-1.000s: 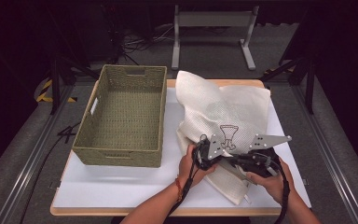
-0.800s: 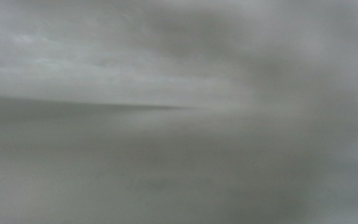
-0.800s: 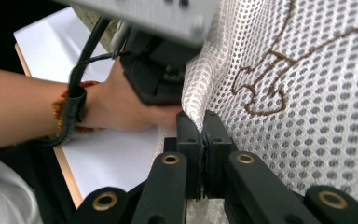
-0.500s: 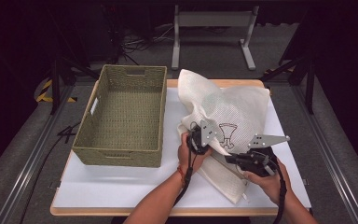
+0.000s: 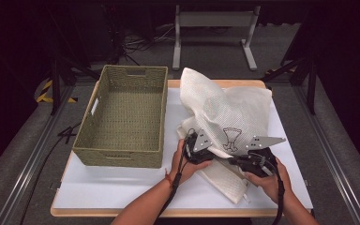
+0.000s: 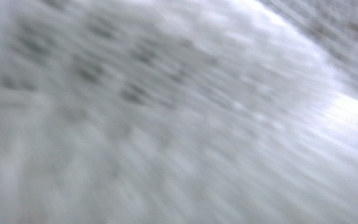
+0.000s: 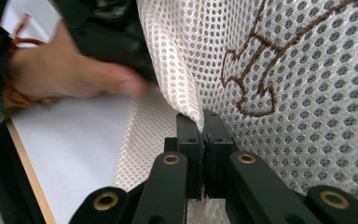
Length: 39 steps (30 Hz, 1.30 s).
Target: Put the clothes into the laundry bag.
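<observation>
- White mesh bag [image 5: 229,117] with a brown stitched emblem lies crumpled on the counter [image 5: 122,187], toward its right half and far edge.
- The right gripper [image 7: 203,122] has its jaws clamped tight on a fold of that mesh.
- The left gripper [image 5: 198,149] sits against the bag's near-left edge; its jaws have just been opening, and its own view is blurred fabric, so I cannot tell what lies between them.
- A woven basket [image 5: 122,154] stands just beside the bag, on the counter's left half.

The table [image 5: 122,187] is bright from light above, and the room around it is dark. The left gripper view is all blurry grey. The right gripper view shows the mesh cloth [image 7: 307,93] sharp and the hand [image 7: 65,74] blurry.
</observation>
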Each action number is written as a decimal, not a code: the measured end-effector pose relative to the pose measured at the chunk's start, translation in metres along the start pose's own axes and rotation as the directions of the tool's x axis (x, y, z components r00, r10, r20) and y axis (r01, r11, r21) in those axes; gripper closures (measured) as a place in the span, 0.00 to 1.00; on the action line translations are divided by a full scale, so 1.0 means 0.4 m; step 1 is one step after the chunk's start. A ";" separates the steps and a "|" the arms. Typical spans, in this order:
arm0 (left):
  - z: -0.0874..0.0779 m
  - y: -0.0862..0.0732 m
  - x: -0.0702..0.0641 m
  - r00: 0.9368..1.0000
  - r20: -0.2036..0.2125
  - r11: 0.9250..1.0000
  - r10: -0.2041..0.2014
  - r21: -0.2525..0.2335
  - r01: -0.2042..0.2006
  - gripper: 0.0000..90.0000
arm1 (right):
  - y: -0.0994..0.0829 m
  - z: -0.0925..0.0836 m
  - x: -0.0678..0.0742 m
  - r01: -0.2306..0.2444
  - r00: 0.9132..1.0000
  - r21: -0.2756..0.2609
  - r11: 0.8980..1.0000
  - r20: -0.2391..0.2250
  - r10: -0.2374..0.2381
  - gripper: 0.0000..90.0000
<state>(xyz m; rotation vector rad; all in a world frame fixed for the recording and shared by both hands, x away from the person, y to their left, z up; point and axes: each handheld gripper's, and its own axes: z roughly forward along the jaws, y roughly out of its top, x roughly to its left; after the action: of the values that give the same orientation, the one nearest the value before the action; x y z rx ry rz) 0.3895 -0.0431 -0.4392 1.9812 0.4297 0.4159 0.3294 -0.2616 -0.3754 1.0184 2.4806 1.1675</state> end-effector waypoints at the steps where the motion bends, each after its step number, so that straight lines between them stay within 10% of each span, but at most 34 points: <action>1: -0.010 -0.005 -0.004 1.000 0.004 0.999 0.002 0.034 -0.003 0.50 | -0.001 0.003 0.002 0.010 1.000 0.009 1.000 -0.005 -0.010 0.98; 11: -0.062 -0.050 -0.013 0.998 0.026 0.994 -0.051 0.100 0.048 0.31 | -0.002 0.014 0.007 0.020 1.000 0.028 0.999 0.001 -0.020 0.97; 23: -0.081 -0.052 -0.006 0.996 -0.053 0.995 -0.073 0.062 0.077 0.51 | 0.008 -0.013 0.020 0.038 0.999 -0.014 0.999 -0.017 -0.038 0.96; 26: -0.065 -0.040 0.008 0.987 -0.108 0.991 -0.119 0.056 0.125 0.55 | 0.010 -0.014 0.024 0.046 0.999 -0.018 0.999 -0.022 -0.047 0.96; 29: -0.036 -0.029 0.023 0.967 -0.146 0.976 -0.209 0.036 0.216 0.38 | 0.011 -0.018 0.026 0.047 0.999 -0.023 0.999 -0.018 -0.048 0.96; 32: -0.011 -0.020 0.027 0.960 -0.149 0.970 -0.236 0.019 0.241 0.31 | 0.012 -0.022 0.027 0.046 0.999 -0.031 0.998 -0.018 -0.047 0.96; 39: 0.039 0.003 0.051 0.965 -0.079 0.967 -0.249 0.027 0.252 0.78 | 0.010 -0.026 0.020 0.037 0.999 -0.030 0.999 -0.010 -0.037 0.96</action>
<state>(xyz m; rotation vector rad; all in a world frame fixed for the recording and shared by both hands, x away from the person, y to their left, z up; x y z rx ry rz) 0.4149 -0.0462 -0.4427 1.9202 0.7321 0.3241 0.3207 -0.2607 -0.3650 0.9565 2.4716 1.1988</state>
